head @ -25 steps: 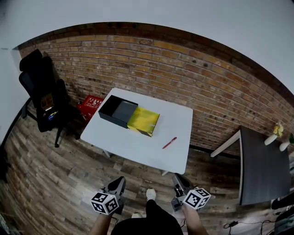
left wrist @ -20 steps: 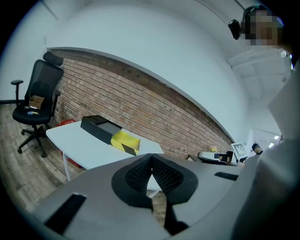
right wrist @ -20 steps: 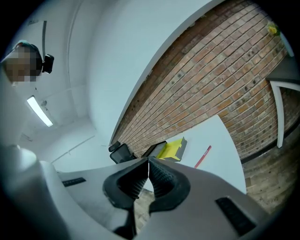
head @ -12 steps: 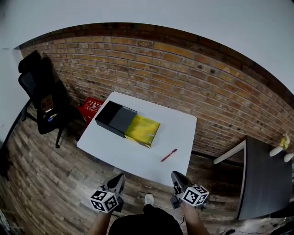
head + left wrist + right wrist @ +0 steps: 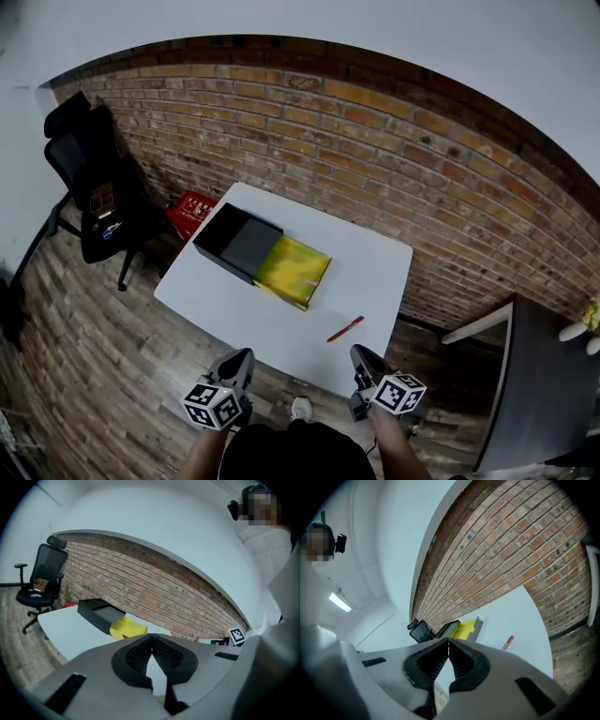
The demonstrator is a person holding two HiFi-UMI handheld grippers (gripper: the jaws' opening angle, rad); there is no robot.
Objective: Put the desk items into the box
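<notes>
The red pen [image 5: 345, 328] lay alone on the white table [image 5: 281, 314], close to the table's near edge and towards its right corner. This was the relation on which the coming move seemed to depend. In the head view the pen was at about 11 o'clock from the right gripper [image 5: 360, 356] and near to it. From the left gripper [image 5: 240, 359] it was at about 2 o'clock and clearly farther, so I judged the right hand to be the better one for the pick. The long axis of the pen ran from about 8 o'clock to 2 o'clock, so it lay slanted to the line of the right gripper's approach, and a small turn of the wrist would probably be needed to take it across its width. Both grippers were held in the air in front of the table edge, over the wooden floor [image 5: 103, 375], with nothing in them. In each gripper view the two jaws met at their tips, so they would have to part before any grasp. The black box [image 5: 234, 239] stood open at about 10 o'clock from the pen, well apart from it, with a yellow part [image 5: 292, 269] touching its right end; whether this was a lid or a sleeve I could not tell. Behind the table ran a brick wall [image 5: 375, 150]. A black office chair [image 5: 94, 187] stood at the far left, a red crate [image 5: 190, 208] was beside the table's far left corner, and a dark table [image 5: 539, 375] stood at the right.
</notes>
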